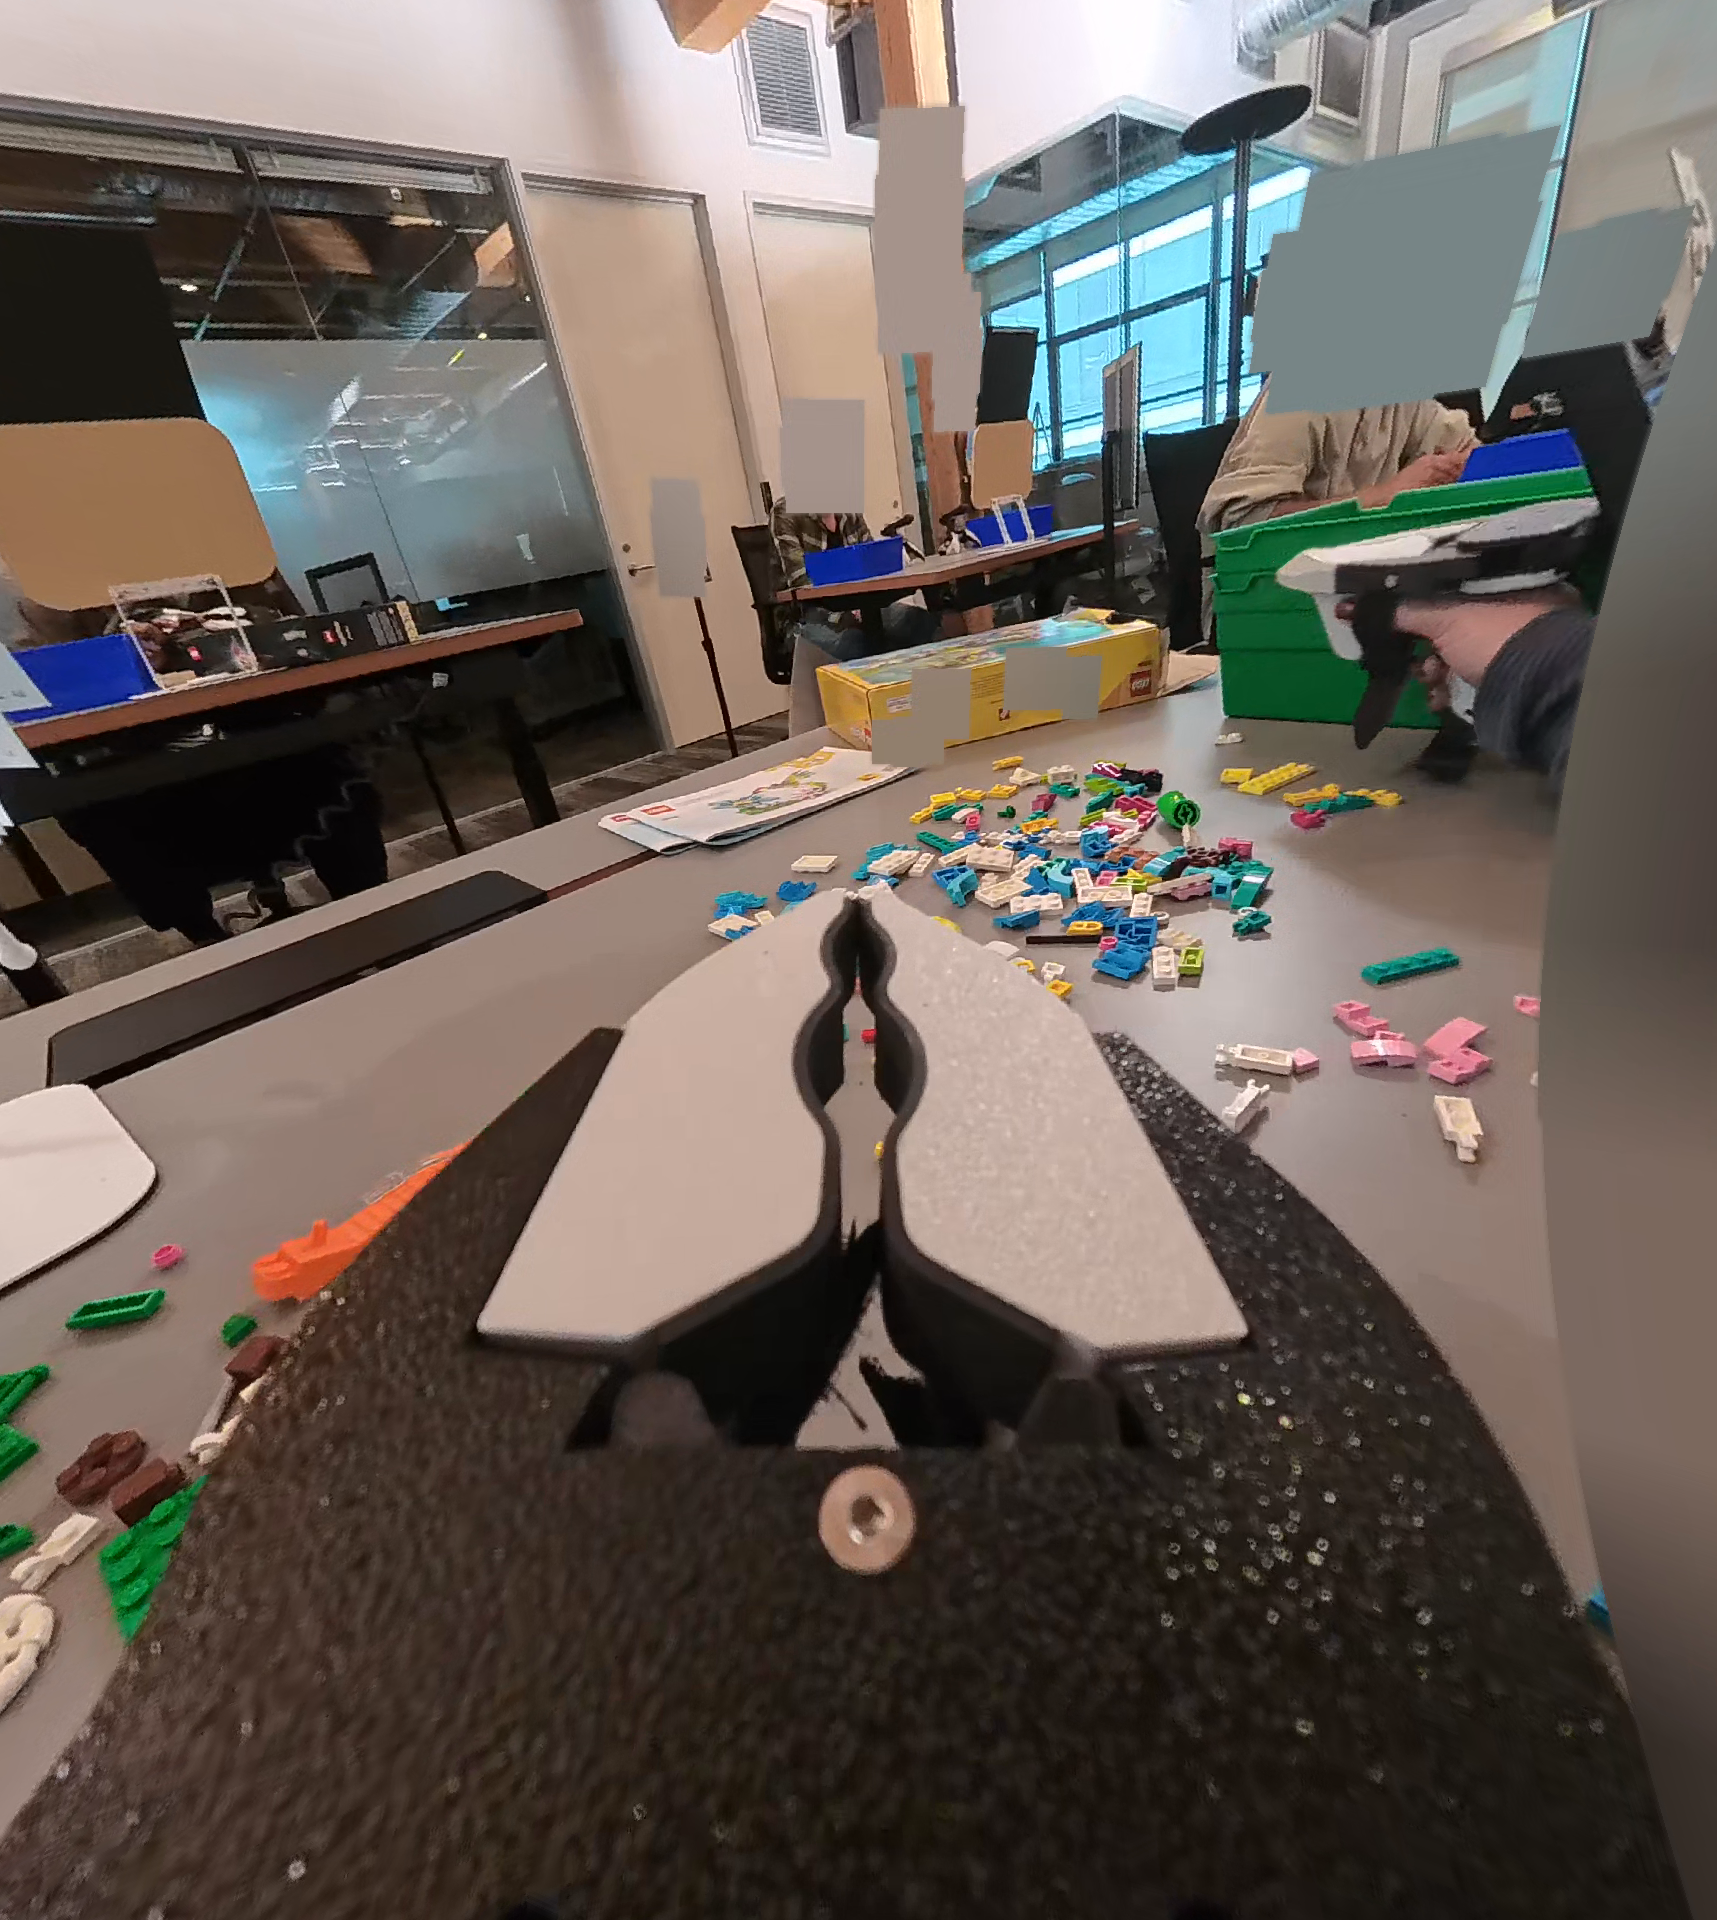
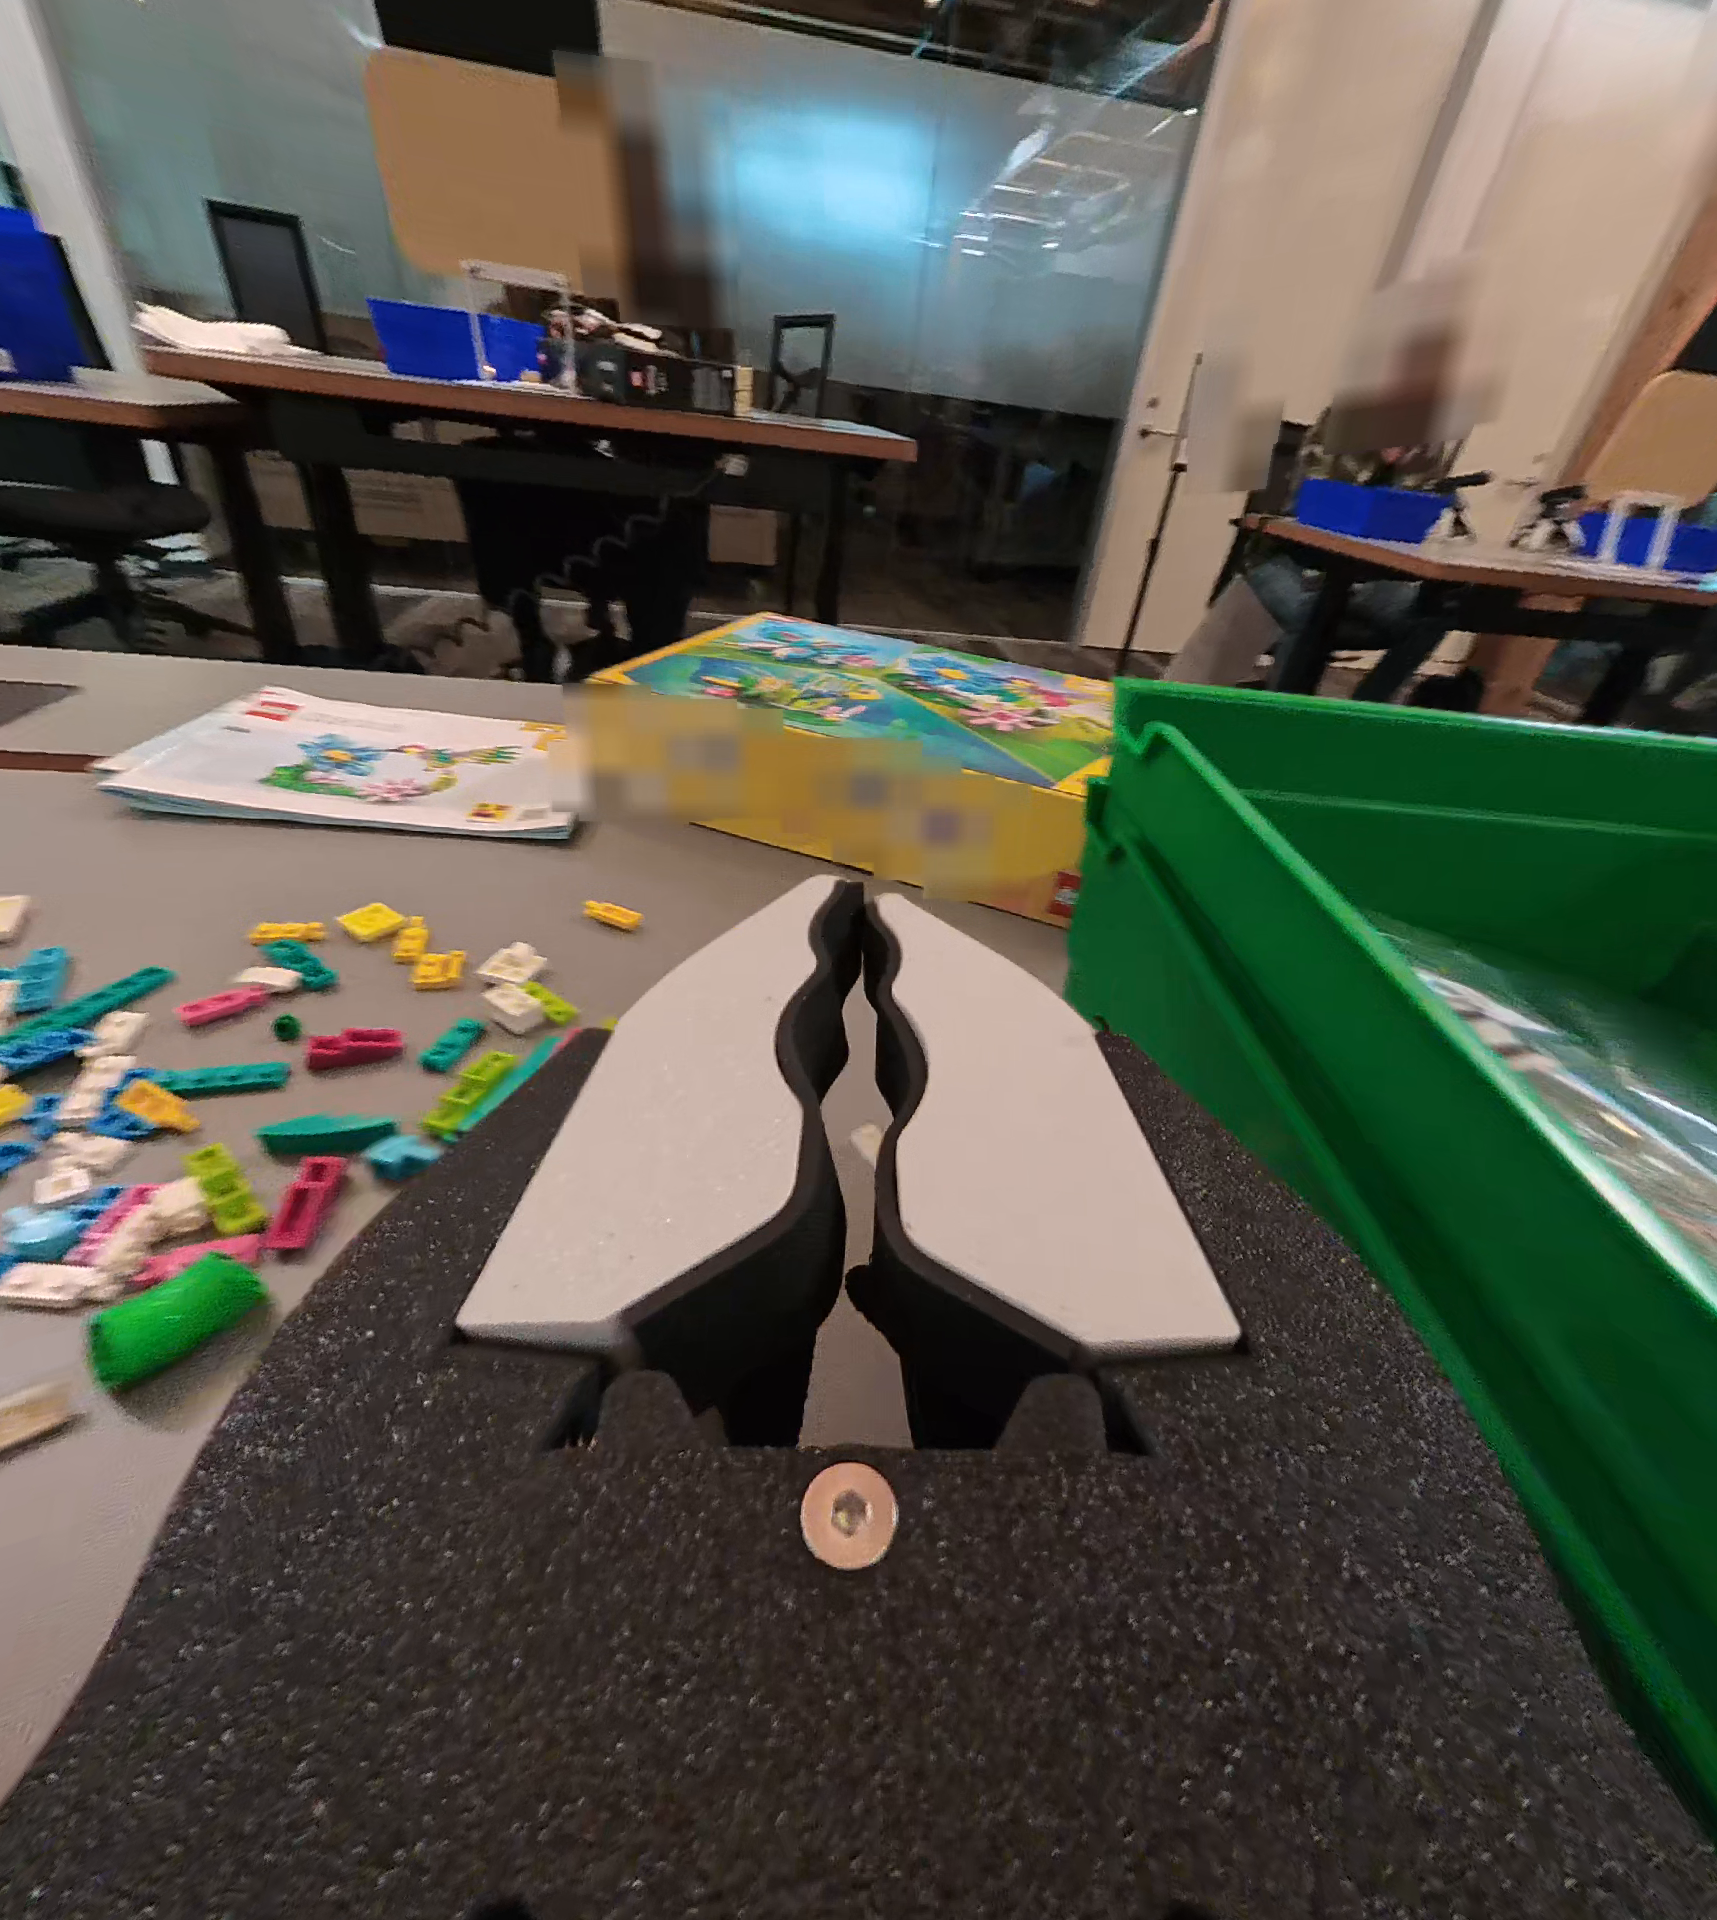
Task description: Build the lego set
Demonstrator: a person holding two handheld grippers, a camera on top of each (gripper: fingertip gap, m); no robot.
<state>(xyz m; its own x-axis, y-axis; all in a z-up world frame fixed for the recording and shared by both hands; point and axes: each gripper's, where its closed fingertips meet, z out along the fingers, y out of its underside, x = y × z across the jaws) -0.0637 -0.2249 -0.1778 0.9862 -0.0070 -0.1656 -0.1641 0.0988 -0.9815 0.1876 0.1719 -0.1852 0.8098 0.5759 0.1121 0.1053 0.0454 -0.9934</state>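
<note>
Your left gripper (image 1: 862, 906): jaws closed, tips touching, holding nothing, above the grey table (image 1: 1405, 914). Your right gripper (image 2: 862, 902): jaws likewise closed, empty, beside the green plastic bin (image 2: 1353, 1039). Beyond: scattered multicoloured lego bricks (image 1: 1072, 873), then white instruction booklet (image 2: 334, 769), yellow cardboard lego box (image 2: 895, 748) farthest.

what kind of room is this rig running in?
Looks like a shared office or lab: rows of desks, glass-walled rooms, and other people seated at a desk, with blue bins on the desks.
</note>
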